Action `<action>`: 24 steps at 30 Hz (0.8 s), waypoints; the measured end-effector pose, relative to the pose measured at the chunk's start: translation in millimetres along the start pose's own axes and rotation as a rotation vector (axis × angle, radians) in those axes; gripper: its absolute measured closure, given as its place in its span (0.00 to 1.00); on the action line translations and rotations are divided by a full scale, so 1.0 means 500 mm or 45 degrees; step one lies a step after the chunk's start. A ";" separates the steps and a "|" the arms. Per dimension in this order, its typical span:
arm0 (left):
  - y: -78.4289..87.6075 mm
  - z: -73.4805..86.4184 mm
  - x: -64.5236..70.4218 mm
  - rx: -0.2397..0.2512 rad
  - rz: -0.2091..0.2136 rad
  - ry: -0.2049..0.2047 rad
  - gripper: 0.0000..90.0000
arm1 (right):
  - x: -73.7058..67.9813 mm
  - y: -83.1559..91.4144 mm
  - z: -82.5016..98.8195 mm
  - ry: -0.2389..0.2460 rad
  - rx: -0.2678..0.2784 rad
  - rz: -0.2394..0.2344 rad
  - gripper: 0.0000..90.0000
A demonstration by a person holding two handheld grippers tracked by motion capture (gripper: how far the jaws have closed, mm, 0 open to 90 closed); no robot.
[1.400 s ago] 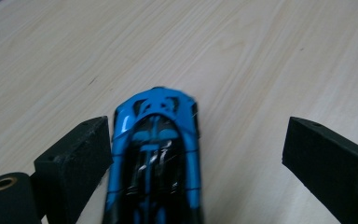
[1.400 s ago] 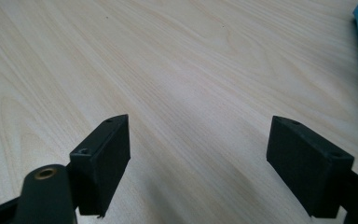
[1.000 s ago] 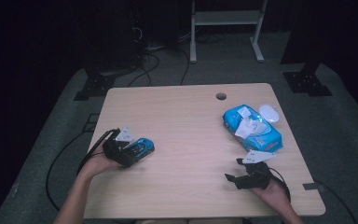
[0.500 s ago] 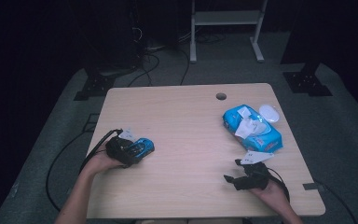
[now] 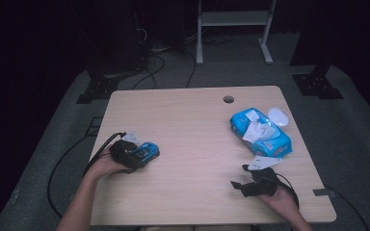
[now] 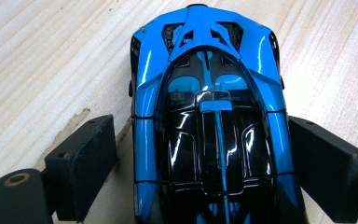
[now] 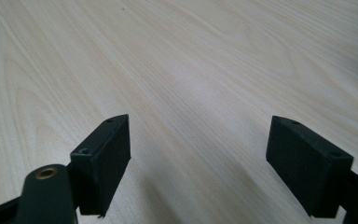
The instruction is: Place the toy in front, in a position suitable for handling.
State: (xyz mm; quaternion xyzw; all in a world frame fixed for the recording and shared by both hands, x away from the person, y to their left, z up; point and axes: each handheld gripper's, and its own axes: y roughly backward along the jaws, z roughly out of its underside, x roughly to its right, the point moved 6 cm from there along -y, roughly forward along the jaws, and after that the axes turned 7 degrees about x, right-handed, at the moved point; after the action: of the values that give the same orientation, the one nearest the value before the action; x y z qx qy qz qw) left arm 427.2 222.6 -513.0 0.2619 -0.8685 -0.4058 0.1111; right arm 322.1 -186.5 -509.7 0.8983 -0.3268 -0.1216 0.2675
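A blue and black toy car [image 5: 148,150] [image 6: 209,93] rests on the pale wooden table [image 5: 192,120] near its left edge. My left gripper [image 5: 139,155] [image 6: 205,168] lies behind it with the car's body between the jaws. The jaws have just been opening: a slim gap shows at the left pad [image 6: 91,163], while the right pad [image 6: 321,168] sits against the car's side. My right gripper [image 5: 238,185] [image 7: 198,154] rests near the table's front right, open, with bare wood between its fingers.
A blue pack of wet wipes [image 5: 262,134] with its white lid [image 5: 277,116] flipped open lies at the right of the table. A small round hole [image 5: 228,99] sits near the far edge. Cables trail off the table's left side.
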 end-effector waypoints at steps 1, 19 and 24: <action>0.000 0.000 0.000 -0.001 0.000 0.001 0.13 | -0.001 0.000 0.000 0.002 -0.001 -0.004 0.23; 0.000 -0.017 0.008 -0.060 -0.004 0.002 0.28 | -0.008 0.004 -0.004 0.024 0.017 -0.025 0.23; 0.001 -0.015 0.008 -0.046 0.000 0.005 0.29 | -0.006 0.003 -0.005 0.019 0.022 -0.026 0.23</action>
State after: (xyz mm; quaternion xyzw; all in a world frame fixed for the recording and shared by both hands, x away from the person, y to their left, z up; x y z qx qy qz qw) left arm 426.9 216.0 -507.9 0.2605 -0.8609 -0.4210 0.1174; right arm 320.0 -184.4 -506.5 0.9047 -0.3167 -0.1149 0.2607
